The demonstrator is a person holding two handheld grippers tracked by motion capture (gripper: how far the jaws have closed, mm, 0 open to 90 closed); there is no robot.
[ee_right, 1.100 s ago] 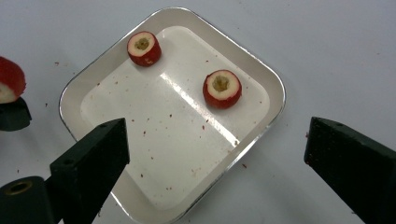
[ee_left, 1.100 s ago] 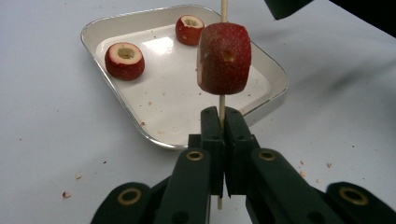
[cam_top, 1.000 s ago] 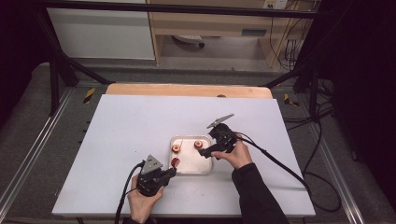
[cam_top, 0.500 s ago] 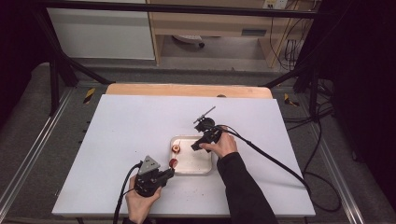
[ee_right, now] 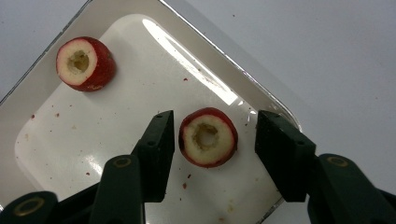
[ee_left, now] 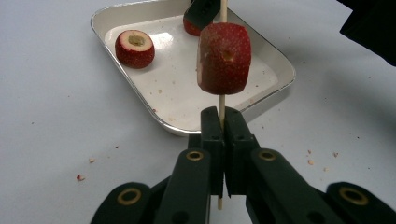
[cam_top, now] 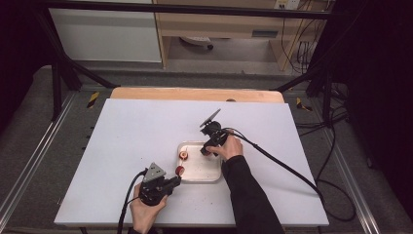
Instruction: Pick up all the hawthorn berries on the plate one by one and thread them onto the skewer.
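My left gripper [ee_left: 222,117] is shut on a thin wooden skewer [ee_left: 222,100] that stands upright and carries one red cored fruit piece [ee_left: 224,58]. In the high view this gripper [cam_top: 178,179] sits at the near left corner of the white tray [cam_top: 214,176]. My right gripper [ee_right: 217,131] points down into the tray [ee_right: 261,86]. Its jaws have just been closing and now flank a red cored piece [ee_right: 208,137] lying flat, with a gap still on each side. A second loose piece [ee_right: 84,63] lies at the tray's other end.
The tray rests on a white table top [cam_top: 136,136] with a wooden strip [cam_top: 195,94] along the far edge. Small red crumbs dot the table by the tray. Cables [cam_top: 287,168] trail from both grippers toward the near side.
My right gripper has moved left and down over the tray, and its jaws have narrowed around the fruit piece. The left gripper and its skewer have stayed put.
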